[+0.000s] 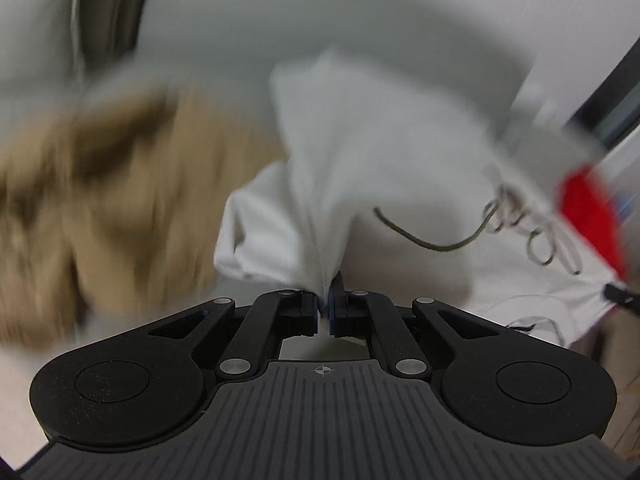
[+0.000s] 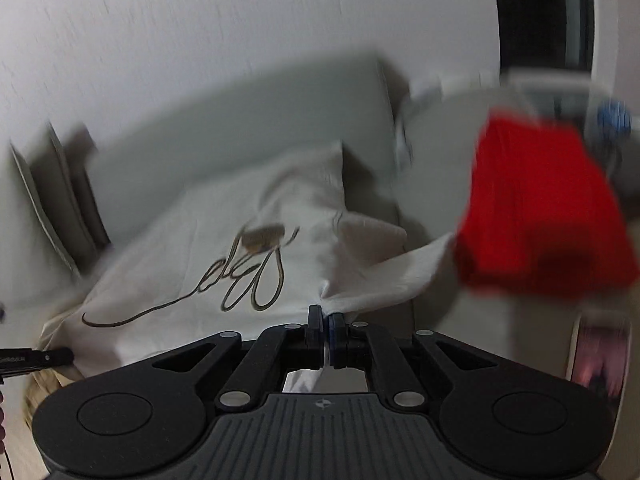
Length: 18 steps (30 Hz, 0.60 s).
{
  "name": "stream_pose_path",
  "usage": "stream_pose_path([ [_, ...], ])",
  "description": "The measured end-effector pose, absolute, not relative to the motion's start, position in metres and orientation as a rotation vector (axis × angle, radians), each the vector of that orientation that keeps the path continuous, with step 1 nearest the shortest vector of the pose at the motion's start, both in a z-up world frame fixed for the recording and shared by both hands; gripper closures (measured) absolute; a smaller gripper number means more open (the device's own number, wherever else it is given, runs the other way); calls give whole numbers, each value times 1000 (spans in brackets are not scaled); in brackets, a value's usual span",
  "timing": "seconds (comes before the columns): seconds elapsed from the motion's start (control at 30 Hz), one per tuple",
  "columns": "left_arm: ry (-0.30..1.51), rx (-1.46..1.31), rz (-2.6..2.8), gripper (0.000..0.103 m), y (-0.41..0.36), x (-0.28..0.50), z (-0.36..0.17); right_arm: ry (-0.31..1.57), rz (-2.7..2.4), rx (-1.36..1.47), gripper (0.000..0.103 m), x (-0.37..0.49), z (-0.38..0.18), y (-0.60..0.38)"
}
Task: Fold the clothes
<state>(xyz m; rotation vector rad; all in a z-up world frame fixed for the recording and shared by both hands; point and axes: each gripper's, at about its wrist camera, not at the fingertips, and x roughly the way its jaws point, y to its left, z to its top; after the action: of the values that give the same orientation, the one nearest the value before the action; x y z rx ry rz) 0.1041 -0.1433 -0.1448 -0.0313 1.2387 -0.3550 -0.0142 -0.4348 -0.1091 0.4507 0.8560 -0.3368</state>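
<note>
Pinching a bunched edge of the white T-shirt [image 1: 360, 152] between fingers closed almost fully together, the left gripper [image 1: 325, 312] held one side while the right gripper [image 2: 325, 334], equally tight, gripped another edge near a sleeve. The shirt, with its looping script print [image 2: 240, 280], lay partly spread over a pale bed [image 2: 240, 120], beside a red garment [image 2: 540, 208] and a tan one [image 1: 100, 184]. It looked light, limp and prone to sagging, so hems and corners seemed the best holds.

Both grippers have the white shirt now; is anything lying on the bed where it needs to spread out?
Yes. A tan garment lies left of the white shirt, and a red garment sits to its right, apparently on its edge. Left gripper and right gripper each pinch the fabric.
</note>
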Motion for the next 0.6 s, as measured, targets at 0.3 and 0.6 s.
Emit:
stream_pose_path([
  [0.3, 1320, 5, -269, 72, -133, 82, -209, 1125, -367, 455, 71, -3, -199, -424],
  [0.6, 1199, 80, -331, 50, -107, 39, -159, 1033, -302, 394, 59, -76, -146, -391],
])
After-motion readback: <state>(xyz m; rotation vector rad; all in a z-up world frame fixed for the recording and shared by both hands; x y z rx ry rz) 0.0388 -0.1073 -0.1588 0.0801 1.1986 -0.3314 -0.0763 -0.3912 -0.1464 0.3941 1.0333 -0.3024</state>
